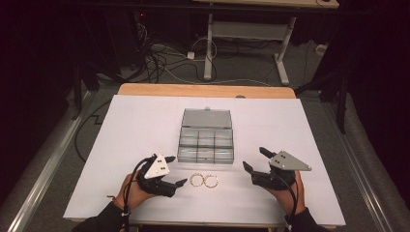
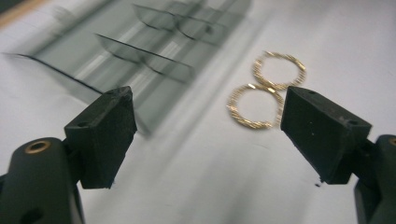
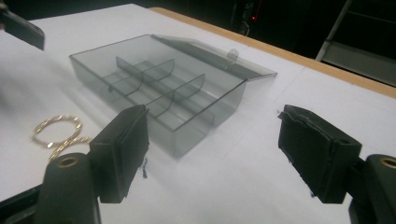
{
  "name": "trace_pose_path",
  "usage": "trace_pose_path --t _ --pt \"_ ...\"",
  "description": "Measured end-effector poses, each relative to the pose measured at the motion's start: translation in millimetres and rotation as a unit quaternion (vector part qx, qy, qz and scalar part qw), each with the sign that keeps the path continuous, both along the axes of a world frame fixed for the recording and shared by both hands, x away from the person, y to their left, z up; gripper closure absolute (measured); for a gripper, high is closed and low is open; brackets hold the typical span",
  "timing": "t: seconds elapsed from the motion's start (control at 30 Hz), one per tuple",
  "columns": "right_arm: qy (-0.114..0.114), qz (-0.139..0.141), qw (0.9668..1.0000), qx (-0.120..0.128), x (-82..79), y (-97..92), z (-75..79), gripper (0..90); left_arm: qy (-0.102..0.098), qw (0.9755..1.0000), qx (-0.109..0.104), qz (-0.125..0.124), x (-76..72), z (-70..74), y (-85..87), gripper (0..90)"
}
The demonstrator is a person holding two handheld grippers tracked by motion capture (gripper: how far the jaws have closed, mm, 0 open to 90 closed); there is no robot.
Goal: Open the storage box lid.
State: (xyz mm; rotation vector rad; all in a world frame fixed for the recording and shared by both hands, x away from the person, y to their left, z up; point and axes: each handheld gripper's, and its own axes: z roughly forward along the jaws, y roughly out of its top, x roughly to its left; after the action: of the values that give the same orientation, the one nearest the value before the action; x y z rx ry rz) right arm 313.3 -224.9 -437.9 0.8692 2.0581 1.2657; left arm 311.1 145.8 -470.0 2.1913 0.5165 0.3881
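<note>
Both hands come in from the bottom edge, knuckles low over the white table cover (image 1: pixel 135 125). The left gripper (image 1: pixel 175 170) lies nearly flat and points right toward two twisted gold rings (image 1: pixel 203 181), its jaws wide apart with nothing between them. The rings lie side by side and touching on the cover, just in front of a clear grey plastic compartment box (image 1: pixel 206 142) with its lid flipped open and back. The right gripper (image 1: pixel 255 158) sits on the other side of the rings, angled inward toward the box, jaws spread too and holding nothing. From the left gripper view the rings (image 2: pixel 266 88) sit just past the right-hand jaw.
</note>
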Motion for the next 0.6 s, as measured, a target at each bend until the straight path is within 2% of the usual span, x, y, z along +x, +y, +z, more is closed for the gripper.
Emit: trace_pose_path --t 0.07,0.1,0.17,0.2,0.23,0.27,0.3,0.4,0.5,0.6 --pt "0.001 0.005 1.0000 0.002 -8.2 -0.7 -2.7 23.2 0.024 0.9996 0.001 -0.016 -1.4 -7.1 -6.8 17.6" --pt "0.002 0.003 1.0000 0.000 -11.8 -0.6 -4.6 23.2 0.044 0.9990 -0.010 -0.007 -5.3 -12.1 -13.7 17.5" --pt "0.003 0.005 1.0000 -0.004 -19.3 -0.5 -8.2 24.9 0.045 0.9986 0.019 -0.022 -2.6 -15.2 -19.8 17.5" --pt "0.000 0.008 0.9999 -0.009 -23.1 -0.1 -10.1 25.9 0.053 0.9976 0.034 -0.028 -0.5 -15.8 -22.8 17.5" --pt "-0.001 0.009 0.9999 -0.013 -26.7 0.5 -11.8 25.9 0.069 0.9966 0.035 -0.030 2.0 -17.3 -26.6 17.2" --pt "0.000 0.011 0.9998 -0.017 -29.7 0.6 -13.7 25.9 0.075 0.9956 0.045 -0.034 3.7 -18.9 -30.8 15.3" --pt "0.001 0.011 0.9997 -0.019 -32.3 0.9 -15.3 25.9 0.067 0.9951 0.062 -0.039 4.5 -20.2 -35.0 15.4" --pt "0.003 0.014 0.9996 -0.024 -36.9 0.8 -19.0 25.9 0.065 0.9954 0.057 -0.041 9.6 -19.2 -39.8 18.3" --pt "-0.004 0.016 0.9996 -0.023 -35.9 0.6 -20.8 26.0 0.094 0.9932 0.050 -0.048 18.8 -20.1 -43.4 19.9" --pt "-0.008 0.013 0.9996 -0.025 -33.2 0.8 -23.3 27.1 0.099 0.9927 0.047 -0.050 24.4 -19.6 -47.3 22.3"
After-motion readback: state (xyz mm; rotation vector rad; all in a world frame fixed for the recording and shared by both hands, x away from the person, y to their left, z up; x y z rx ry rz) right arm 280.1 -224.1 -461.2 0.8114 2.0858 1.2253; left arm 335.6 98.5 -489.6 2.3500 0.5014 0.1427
